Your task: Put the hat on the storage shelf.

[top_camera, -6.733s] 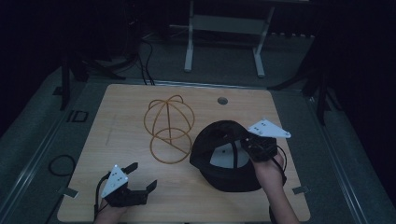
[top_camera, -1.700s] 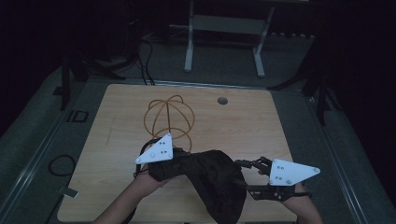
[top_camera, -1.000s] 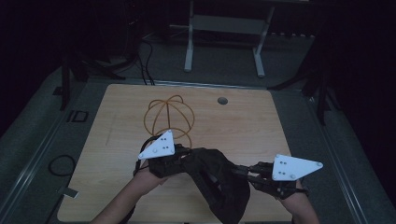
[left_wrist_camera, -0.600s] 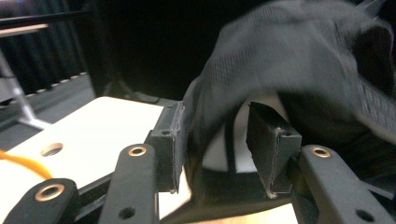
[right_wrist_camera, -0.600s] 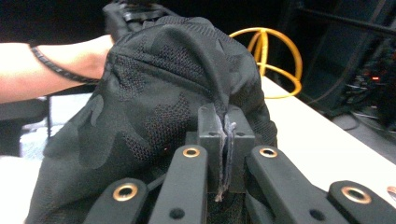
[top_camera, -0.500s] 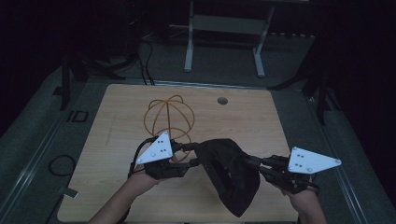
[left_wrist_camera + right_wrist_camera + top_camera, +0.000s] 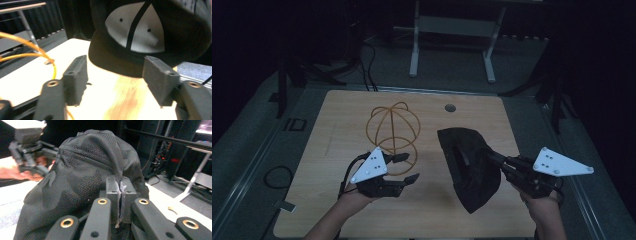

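On the left, our left gripper (image 7: 404, 167) has just been opening its jaws, nothing between them, over the light wooden table (image 7: 337, 120) next to the orange wire frame (image 7: 393, 130). Further right, our right gripper (image 7: 489, 157) pinches the black cap (image 7: 467, 170), held up above the tabletop. Dark room behind us, with a metal stand (image 7: 452, 37).

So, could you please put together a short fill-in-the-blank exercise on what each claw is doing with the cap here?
1. The black cap is pinched by the ____ claw.
2. The left claw has just been opening, and between its pads there is ____.
3. The wire frame standing on the table is ____ in colour.

Missing words: right; nothing; orange
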Tool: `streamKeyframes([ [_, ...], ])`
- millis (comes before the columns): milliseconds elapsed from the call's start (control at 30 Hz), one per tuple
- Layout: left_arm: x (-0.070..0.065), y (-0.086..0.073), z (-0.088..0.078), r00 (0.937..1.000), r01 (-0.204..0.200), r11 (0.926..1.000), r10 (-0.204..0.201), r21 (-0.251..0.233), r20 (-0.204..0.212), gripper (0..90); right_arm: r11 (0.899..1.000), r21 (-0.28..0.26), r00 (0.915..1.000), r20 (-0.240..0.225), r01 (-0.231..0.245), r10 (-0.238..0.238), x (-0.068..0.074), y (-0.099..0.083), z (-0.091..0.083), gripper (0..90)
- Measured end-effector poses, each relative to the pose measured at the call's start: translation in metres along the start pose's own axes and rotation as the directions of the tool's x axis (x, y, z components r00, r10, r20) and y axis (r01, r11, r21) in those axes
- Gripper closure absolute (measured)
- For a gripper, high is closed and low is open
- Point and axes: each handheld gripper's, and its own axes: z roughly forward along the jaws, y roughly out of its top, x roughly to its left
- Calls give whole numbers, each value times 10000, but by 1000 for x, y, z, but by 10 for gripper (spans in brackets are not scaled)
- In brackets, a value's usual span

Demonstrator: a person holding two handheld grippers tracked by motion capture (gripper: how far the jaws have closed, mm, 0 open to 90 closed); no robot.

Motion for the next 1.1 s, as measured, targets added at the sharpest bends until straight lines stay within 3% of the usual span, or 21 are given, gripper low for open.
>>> streamKeyframes([
  [67,2,-5,-4,9999,114,9999,-114,23,-106,299,9999,-74,9998,149,-111,113,-3,2,-1,877],
  [300,8,-24,-23,9972,507,9987,-502,84,-547,231,9992,-279,9977,611,-269,286,-12,9,1,877],
  [433,13,-35,-33,9909,822,9966,-823,-52,-1066,142,9993,-297,9963,828,-211,235,-17,17,7,877],
  [600,18,-53,-41,9822,973,9952,-943,103,-1623,46,9987,-363,9936,1051,-369,406,-23,24,18,877],
  [700,19,-65,-45,9746,1094,9937,-1025,236,-1993,27,9985,-398,9935,1055,-387,427,-25,28,26,877],
  [933,26,-91,-62,9433,1348,9908,-1257,84,-3072,21,9987,-339,9935,1064,-376,411,-30,40,46,877],
  [967,26,-91,-62,9433,1348,9908,-1257,84,-3072,21,9987,-339,9935,1064,-376,411,-30,40,46,877],
  [1000,28,-99,-66,9341,1576,9874,-1452,118,-3263,21,9986,-352,9932,1077,-404,440,-30,42,49,876],
  [1100,29,-111,-70,9233,1851,9823,-1644,271,-3472,9,9987,-317,9942,983,-411,440,-33,49,60,876],
])
